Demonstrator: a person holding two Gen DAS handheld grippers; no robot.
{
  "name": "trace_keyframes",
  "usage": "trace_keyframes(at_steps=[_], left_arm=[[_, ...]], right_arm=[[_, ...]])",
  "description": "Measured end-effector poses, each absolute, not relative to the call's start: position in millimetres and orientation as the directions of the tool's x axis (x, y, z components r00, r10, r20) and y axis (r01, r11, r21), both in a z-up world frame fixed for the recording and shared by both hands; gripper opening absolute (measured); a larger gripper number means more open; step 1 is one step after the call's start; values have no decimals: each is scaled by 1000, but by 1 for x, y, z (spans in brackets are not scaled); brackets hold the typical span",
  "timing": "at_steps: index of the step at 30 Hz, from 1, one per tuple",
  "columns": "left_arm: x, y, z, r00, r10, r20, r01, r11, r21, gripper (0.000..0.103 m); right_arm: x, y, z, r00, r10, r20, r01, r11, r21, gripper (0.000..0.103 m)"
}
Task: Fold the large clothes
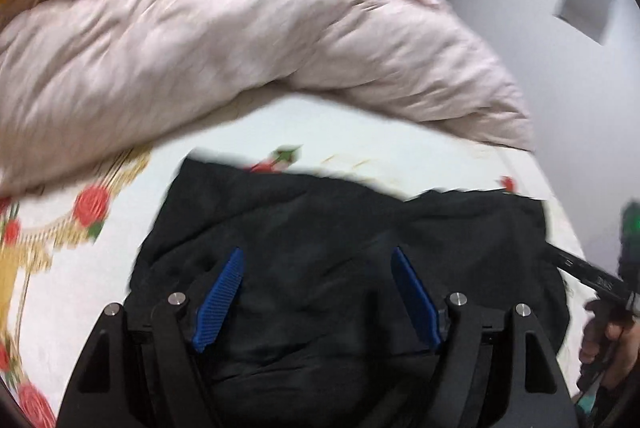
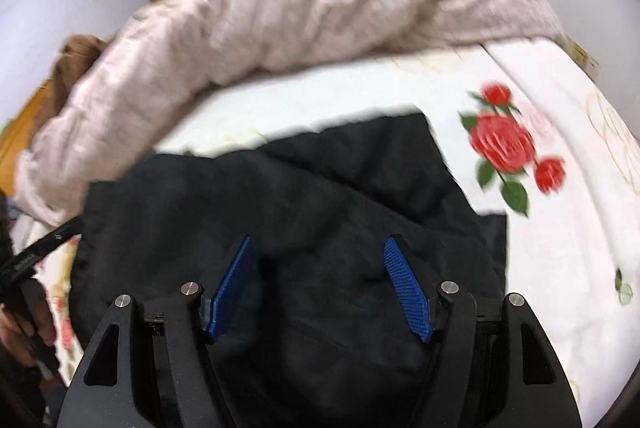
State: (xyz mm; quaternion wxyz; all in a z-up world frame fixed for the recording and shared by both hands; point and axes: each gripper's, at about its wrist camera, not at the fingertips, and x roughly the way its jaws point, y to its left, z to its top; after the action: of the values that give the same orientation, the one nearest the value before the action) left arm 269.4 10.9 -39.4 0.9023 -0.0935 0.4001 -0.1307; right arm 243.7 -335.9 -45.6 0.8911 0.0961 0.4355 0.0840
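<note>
Left wrist view: you are holding the left gripper [image 1: 318, 260] and right gripper [image 2: 320, 248] wide, empty, above the black garment [image 1: 320, 228]; pinch matching edges before folding.

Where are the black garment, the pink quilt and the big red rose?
black garment [image 1: 320, 248]: left wrist view, middle of the cloth
pink quilt [image 2: 300, 7]: right wrist view, wrinkled top
big red rose [image 2: 502, 141]: right wrist view, petals

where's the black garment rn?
Black garment lies on the rose-print sheet, low centre in both wrist views, under both open grippers, in front of the pink quilt.
</note>
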Motion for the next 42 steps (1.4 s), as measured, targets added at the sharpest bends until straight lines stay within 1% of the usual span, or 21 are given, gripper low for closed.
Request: trace_keyframes(at_steps=[2,4,6,8,10,12,14,17,21,23,25,27,29,31,33,34,36,38,42], left_arm=[[271,-13,-32,620,-373,-690,244,928,-283,78],[274,-40,-34,584,-422,-694,326,904,-275,78],[287,-66,-48,560,-398,-727,366,906,-214,78],[311,-79,-70,545,-331,-770,327,930,-168,78],[333,-84,-84,542,-286,-790,281,948,-150,79],[347,-84,-91,548,-263,-794,251,957,-144,79],[354,-86,-98,565,-217,-796,227,968,-103,79],[358,-86,-111,568,-210,-795,206,972,-110,79],[361,-89,-111,553,-194,-810,205,974,-94,79],[361,-84,-101,530,-213,-821,208,971,-117,78],[355,-67,-84,546,-227,-806,204,970,-135,77],[348,-40,-71,597,-200,-777,183,977,-111,77],[347,-11,-68,629,-153,-762,152,986,-72,77],[355,15,-82,619,-82,-781,95,995,-29,77],[362,34,-103,586,-53,-809,48,998,-30,78],[364,41,-115,567,-66,-821,38,998,-55,79],[363,46,-127,567,-88,-819,18,995,-94,80],[364,46,-136,575,-87,-814,7,995,-101,81],[367,48,-145,579,-95,-810,-8,992,-123,81]], right_arm=[[247,-324,-43,604,248,-757,-106,967,232,68],[255,-314,-50,585,225,-779,-109,974,199,68],[268,-313,-66,556,182,-811,-102,983,150,68],[281,-316,-77,547,158,-822,-91,987,130,68],[295,-321,-87,540,142,-830,-85,990,114,68],[307,-328,-97,520,145,-841,-73,989,125,68],[316,-333,-106,514,145,-845,-52,989,139,68],[323,-336,-121,524,137,-841,-22,989,148,68],[325,-332,-125,527,110,-843,-14,993,121,68],[323,-335,-122,526,123,-842,-15,991,135,68],[320,-340,-115,526,133,-840,-12,989,149,68],[312,-345,-102,551,125,-825,-4,989,147,68],[305,-352,-89,584,110,-804,6,990,140,68],[307,-359,-93,577,76,-813,26,993,112,68],[316,-365,-110,531,61,-845,49,994,102,68],[319,-367,-116,528,67,-846,56,992,113,68],[322,-365,-122,535,48,-844,60,994,95,68],[327,-361,-129,534,31,-845,60,995,75,68],[328,-366,-137,539,49,-841,69,992,102,68]])
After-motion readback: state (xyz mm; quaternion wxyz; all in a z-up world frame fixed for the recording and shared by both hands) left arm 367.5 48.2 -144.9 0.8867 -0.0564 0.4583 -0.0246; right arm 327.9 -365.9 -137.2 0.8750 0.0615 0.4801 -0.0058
